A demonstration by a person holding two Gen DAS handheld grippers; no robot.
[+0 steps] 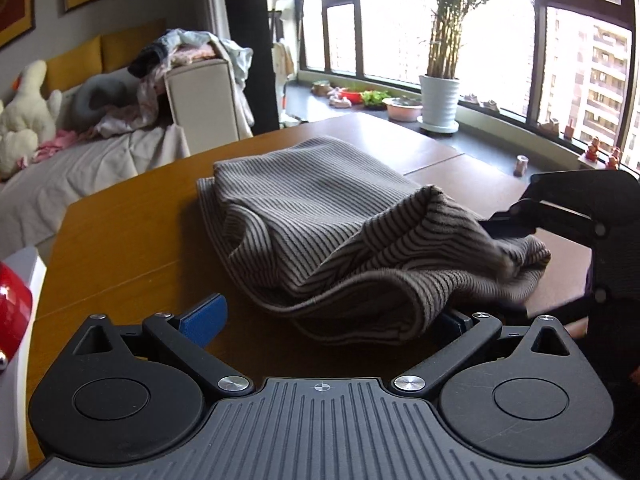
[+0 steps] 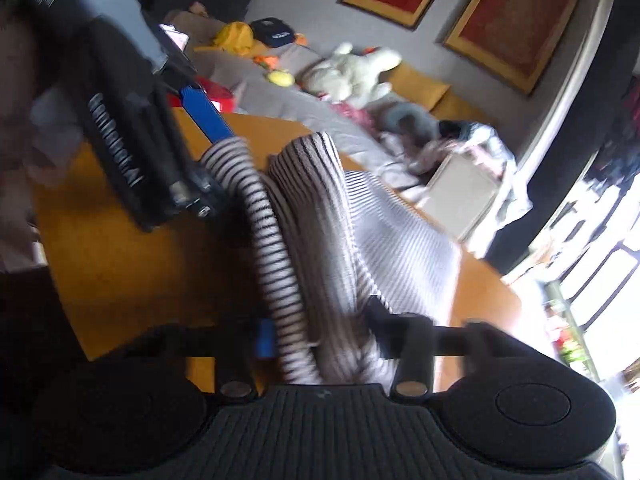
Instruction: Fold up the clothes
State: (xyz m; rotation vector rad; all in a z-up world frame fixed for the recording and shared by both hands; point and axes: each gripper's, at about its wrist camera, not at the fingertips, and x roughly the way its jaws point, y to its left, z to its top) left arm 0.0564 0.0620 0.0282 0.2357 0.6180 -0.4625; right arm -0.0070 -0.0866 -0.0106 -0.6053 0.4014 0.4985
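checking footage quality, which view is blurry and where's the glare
Right wrist view: motion-blurred throughout, striped garment smeared, windows at the right edge blown out. Left wrist view: mostly sharp, fisheye bends the table edge, window overexposed, right gripper backlit, near black.

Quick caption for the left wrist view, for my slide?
Open left gripper at the striped garment on the table; right gripper pinching its far fold.

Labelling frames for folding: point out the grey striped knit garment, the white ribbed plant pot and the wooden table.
grey striped knit garment [image 1: 304,196], left wrist view, flat upper panel
white ribbed plant pot [image 1: 439,100], left wrist view, side wall
wooden table [image 1: 128,248], left wrist view, bare top
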